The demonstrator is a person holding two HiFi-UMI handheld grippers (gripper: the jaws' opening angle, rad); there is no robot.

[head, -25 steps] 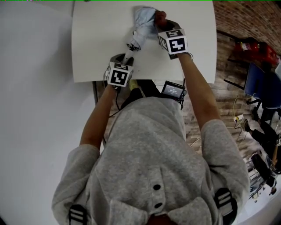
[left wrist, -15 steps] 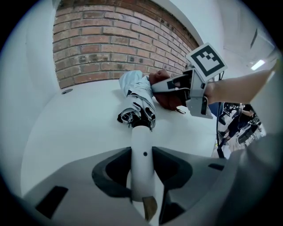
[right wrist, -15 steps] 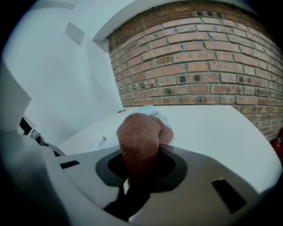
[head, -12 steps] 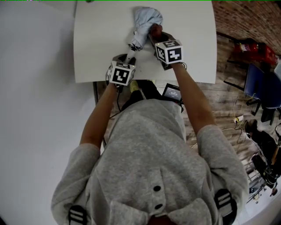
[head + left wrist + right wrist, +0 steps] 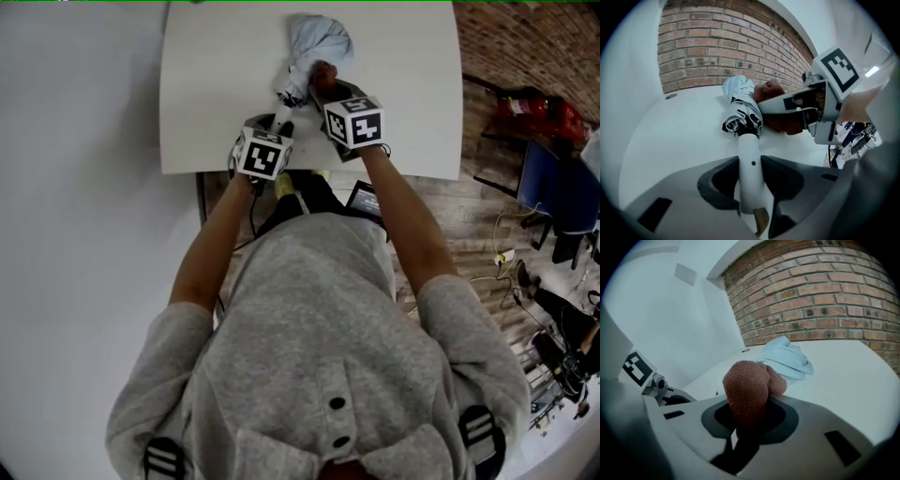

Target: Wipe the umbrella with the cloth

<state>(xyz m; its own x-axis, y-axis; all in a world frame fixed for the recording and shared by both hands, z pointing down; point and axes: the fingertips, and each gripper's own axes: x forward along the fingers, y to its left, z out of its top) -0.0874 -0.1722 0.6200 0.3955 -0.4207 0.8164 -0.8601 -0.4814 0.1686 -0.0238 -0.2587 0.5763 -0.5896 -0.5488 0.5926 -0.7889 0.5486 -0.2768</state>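
1. Right gripper [image 5: 749, 420] is clenched on a wadded rust-brown cloth [image 5: 749, 385]. The wad bulges out ahead of the jaws.
2. Left gripper [image 5: 751, 178] is clamped on the white handle [image 5: 749, 159] of the umbrella [image 5: 740, 105]. The handle runs straight out between the jaws, and the strap end hangs below it.
3. Just ahead of the left gripper, the folded umbrella lies on the white table [image 5: 206, 94]. Its light-blue canopy [image 5: 317, 37] is bunched at the end farthest from both grippers.
4. The cloth looks pressed against the right side of the canopy, just beyond the handle and beside the dark gathered folds.
5. Change: over the last second the right gripper has drawn back toward the person, from the bunched far end down to the handle end. The cloth went with it along the canopy. The left gripper has barely shifted and keeps the handle pinned.
6. Meaning: this reads as one wiping stroke along the right side, about finished. The underside and left side are probably not yet wiped.
7. Next probably calls for carrying the cloth back to the far end, or rolling the umbrella by its handle.
8. Risk: loose canopy fabric could drag and bunch under the cloth.
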